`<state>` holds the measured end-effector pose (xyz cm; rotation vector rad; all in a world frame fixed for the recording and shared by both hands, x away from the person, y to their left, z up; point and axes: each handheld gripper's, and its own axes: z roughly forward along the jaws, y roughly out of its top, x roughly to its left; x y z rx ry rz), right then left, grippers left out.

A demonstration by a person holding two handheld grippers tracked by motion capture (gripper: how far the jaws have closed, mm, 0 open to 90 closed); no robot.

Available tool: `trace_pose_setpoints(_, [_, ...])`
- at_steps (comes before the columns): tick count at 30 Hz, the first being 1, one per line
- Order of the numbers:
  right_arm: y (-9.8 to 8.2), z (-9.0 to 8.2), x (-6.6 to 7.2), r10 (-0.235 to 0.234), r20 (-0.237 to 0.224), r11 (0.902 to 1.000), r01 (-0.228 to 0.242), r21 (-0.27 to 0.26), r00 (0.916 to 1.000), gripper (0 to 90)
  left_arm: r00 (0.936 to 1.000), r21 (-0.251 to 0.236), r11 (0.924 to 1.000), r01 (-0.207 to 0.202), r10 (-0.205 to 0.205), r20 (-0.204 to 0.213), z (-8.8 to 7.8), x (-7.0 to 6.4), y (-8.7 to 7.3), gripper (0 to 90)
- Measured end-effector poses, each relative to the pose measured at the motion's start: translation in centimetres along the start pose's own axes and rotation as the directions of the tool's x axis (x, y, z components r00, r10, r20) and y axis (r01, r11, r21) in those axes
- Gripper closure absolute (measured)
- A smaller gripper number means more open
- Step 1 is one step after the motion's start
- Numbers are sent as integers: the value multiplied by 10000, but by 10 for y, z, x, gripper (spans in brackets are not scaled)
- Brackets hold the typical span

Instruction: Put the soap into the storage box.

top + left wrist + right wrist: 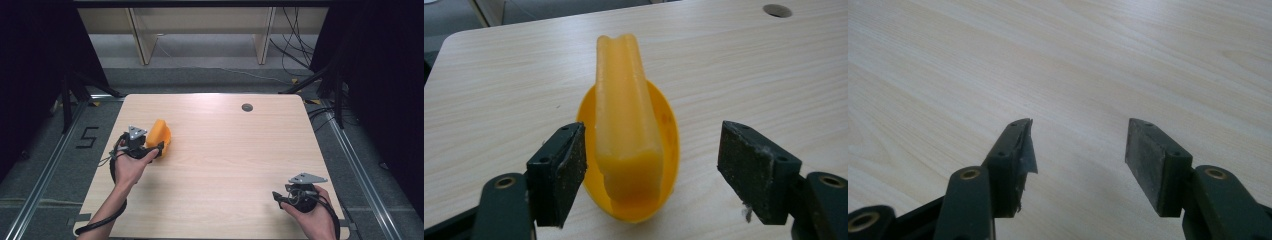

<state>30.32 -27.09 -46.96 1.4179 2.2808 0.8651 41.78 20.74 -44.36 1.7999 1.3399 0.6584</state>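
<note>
Lab recording booth, black curtains (30, 75), wooden table (225, 150), floor cables (295, 50)

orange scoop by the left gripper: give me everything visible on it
The orange scoop looks like glossy moulded plastic: a rounded yellow-orange bowl with a thick, grooved handle that rises from it and points away from the left gripper. It stands on the wooden table near the left edge. The gripper's jaws stand open on either side, and its pads are clear of it.
</note>
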Motion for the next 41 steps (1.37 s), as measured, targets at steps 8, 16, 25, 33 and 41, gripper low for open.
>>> trace_pose_setpoints(8, [1, -2, 1, 166, -62, 9999, -166, 11, 9998, 446, 9992, -93, 9999, -117, 120, 388, -19, 2, -10, 263])
trace_pose_setpoints(16, [1, -2, 2, 274, 5, 9996, -274, -9, 9996, 446, 9969, -393, 9988, -284, 311, 719, -34, 7, -32, 267])
trace_pose_setpoints(25, [1, -2, 1, 259, 82, 9996, -258, -144, 9996, 446, 9958, -457, 9987, -217, 257, 879, -54, 23, -87, 285])
trace_pose_setpoints(33, [3, -2, -2, -144, 13, 9983, 145, -571, 9999, 447, 9933, -566, 9975, -422, 480, 1052, -64, 16, -99, 305])
trace_pose_setpoints(41, [2, -2, -5, -275, 218, 9974, 289, -666, 9994, 447, 9903, -465, 9975, -531, 586, 1262, -58, 19, -100, 302])
